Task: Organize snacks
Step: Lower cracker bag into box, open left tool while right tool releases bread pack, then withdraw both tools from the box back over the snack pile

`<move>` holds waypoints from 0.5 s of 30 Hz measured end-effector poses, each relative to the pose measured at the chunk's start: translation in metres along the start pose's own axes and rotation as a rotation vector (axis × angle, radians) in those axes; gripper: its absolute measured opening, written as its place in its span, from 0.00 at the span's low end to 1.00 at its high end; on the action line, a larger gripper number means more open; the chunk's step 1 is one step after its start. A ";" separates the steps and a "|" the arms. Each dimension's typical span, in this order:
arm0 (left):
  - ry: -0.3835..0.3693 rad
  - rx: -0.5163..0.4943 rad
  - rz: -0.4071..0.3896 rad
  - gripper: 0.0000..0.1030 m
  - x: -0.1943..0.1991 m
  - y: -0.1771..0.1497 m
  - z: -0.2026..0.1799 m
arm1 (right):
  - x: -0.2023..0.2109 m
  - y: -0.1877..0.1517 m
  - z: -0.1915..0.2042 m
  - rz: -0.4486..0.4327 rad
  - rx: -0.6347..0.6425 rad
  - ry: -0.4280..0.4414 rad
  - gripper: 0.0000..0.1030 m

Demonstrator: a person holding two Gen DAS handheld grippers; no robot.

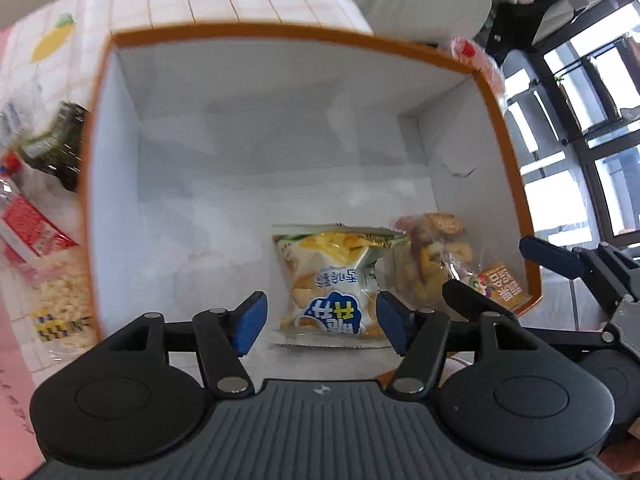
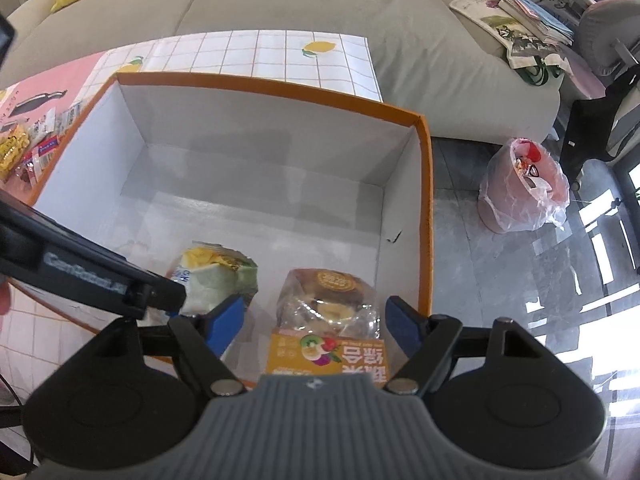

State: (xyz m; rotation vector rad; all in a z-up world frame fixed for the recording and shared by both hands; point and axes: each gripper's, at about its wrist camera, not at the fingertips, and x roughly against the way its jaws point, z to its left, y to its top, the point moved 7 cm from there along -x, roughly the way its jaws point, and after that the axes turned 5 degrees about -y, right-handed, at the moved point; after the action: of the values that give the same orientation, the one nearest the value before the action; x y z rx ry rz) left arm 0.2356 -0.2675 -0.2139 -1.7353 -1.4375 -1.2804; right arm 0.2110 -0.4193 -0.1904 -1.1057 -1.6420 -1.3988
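Note:
An orange-rimmed white box (image 1: 280, 34) (image 2: 280, 90) stands open on the table. On its floor lies a yellow and white snack bag (image 1: 332, 280) (image 2: 216, 276). My left gripper (image 1: 322, 320) points down over it with a blue pad on each side and bare gaps to the bag; it is open. One of its black fingers (image 2: 92, 276) crosses the right wrist view. Beside that bag lies a clear bag of mixed snacks with an orange label (image 2: 328, 320) (image 1: 432, 256). My right gripper (image 2: 314, 322) (image 1: 508, 276) straddles it, open, with box floor showing beside the left pad.
Several loose snack packs lie on the table left of the box: a dark green one (image 1: 56, 144), a red one (image 1: 32, 228), a yellow one (image 1: 64, 308). A lemon-print grid tablecloth (image 2: 256, 56) covers the table. Behind is a grey sofa (image 2: 320, 4). A pink bin with a plastic liner (image 2: 524, 188) stands on the floor at right.

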 end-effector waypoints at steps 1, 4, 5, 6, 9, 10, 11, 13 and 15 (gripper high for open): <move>0.010 -0.005 -0.021 0.71 0.006 -0.001 0.000 | 0.000 0.000 0.000 0.000 0.000 0.000 0.74; 0.043 -0.060 -0.111 0.71 0.032 -0.001 -0.002 | 0.012 0.000 0.001 -0.032 -0.016 -0.016 0.76; 0.059 -0.086 -0.148 0.71 0.041 -0.001 -0.004 | 0.018 0.000 0.001 -0.052 -0.027 -0.028 0.77; 0.071 -0.114 -0.185 0.71 0.052 -0.003 -0.004 | 0.026 0.000 0.002 -0.080 -0.041 -0.037 0.79; 0.094 -0.169 -0.282 0.71 0.083 -0.011 -0.001 | 0.051 0.001 0.007 -0.179 -0.085 -0.043 0.84; 0.101 -0.178 -0.309 0.71 0.092 -0.014 0.000 | 0.060 0.002 0.011 -0.212 -0.098 -0.035 0.84; 0.110 -0.188 -0.333 0.71 0.100 -0.018 0.002 | 0.069 0.002 0.016 -0.247 -0.112 -0.028 0.84; 0.124 -0.208 -0.376 0.71 0.117 -0.026 0.007 | 0.083 0.004 0.027 -0.302 -0.132 -0.017 0.84; 0.145 -0.231 -0.421 0.71 0.135 -0.037 0.013 | 0.096 0.005 0.043 -0.353 -0.148 -0.002 0.84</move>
State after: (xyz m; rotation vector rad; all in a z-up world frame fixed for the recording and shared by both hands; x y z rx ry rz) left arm 0.2019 -0.1879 -0.1025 -1.4825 -1.6796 -1.8154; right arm 0.1786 -0.3614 -0.1084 -0.9262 -1.8222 -1.7672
